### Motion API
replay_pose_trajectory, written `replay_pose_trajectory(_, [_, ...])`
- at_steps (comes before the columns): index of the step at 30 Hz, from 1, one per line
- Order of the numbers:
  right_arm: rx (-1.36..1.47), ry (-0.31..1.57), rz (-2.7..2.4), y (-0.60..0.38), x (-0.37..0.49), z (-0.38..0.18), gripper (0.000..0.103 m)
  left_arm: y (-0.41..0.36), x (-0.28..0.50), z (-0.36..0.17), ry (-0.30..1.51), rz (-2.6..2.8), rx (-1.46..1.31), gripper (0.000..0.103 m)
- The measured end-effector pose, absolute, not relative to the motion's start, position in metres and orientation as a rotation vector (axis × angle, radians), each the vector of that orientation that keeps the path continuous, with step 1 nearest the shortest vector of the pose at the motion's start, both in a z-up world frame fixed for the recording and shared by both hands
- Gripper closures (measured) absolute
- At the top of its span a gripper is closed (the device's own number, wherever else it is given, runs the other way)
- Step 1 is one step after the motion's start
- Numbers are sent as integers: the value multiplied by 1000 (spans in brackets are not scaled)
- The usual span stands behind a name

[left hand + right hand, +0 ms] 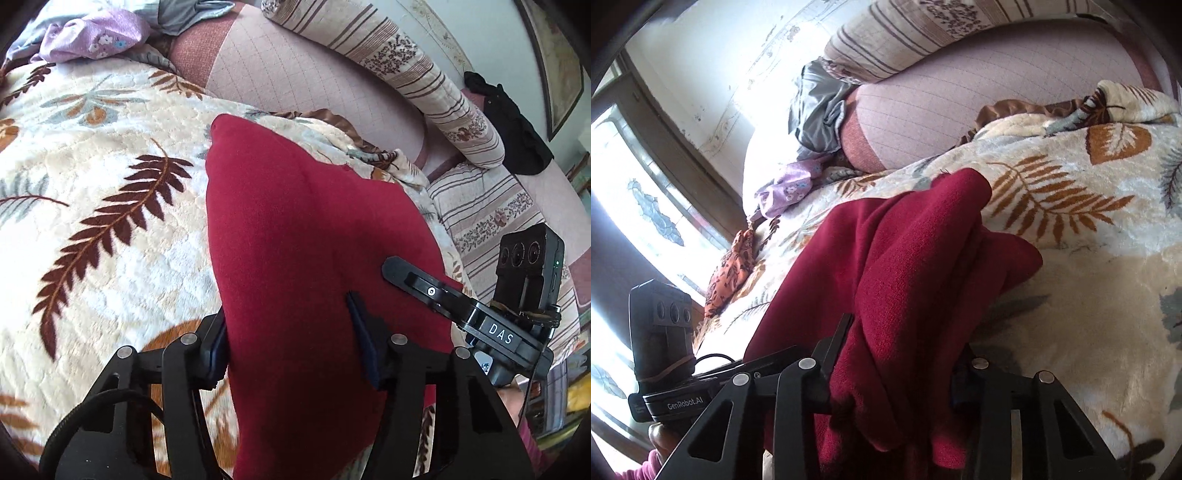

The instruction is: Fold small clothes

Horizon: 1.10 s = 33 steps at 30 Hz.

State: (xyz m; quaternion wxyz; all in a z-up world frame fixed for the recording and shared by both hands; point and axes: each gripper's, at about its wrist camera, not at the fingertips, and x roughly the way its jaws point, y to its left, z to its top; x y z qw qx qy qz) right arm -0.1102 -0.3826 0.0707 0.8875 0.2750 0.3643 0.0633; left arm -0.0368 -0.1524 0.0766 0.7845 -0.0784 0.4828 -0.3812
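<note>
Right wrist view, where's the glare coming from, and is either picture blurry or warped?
Right wrist view: the window at left is blown out white, washing the blanket near it; the red garment stays sharp. Left wrist view: even light, slight blur along the bottom edge of the red garment. Both views: strong fisheye bending, dark corners.

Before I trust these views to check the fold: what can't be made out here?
- Left wrist view: red garment hides the left gripper's pad contact; its lower end is cut off by the frame.
- Right wrist view: bunched folds cover the right gripper's fingertips; garment type unclear.
</note>
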Motion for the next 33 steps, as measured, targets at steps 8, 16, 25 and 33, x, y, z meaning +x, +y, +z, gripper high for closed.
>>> replay_pose_trajectory(8, [568, 795, 291, -329, -168, 98, 62, -87, -127, 95, 1067, -696, -109, 47])
replay_pose_trajectory(16, [553, 961, 127, -319, -206, 72, 43, -64, -149, 72, 1083, -574, -105, 38])
replay_pose_trajectory(25, [294, 850, 142, -267, -217, 127, 60, -52, -171, 84, 959, -469, -38, 38])
replay_pose_trajectory(33, [212, 972, 37, -264, -221, 74, 61, -54, -197, 97, 891, -450, 10, 38])
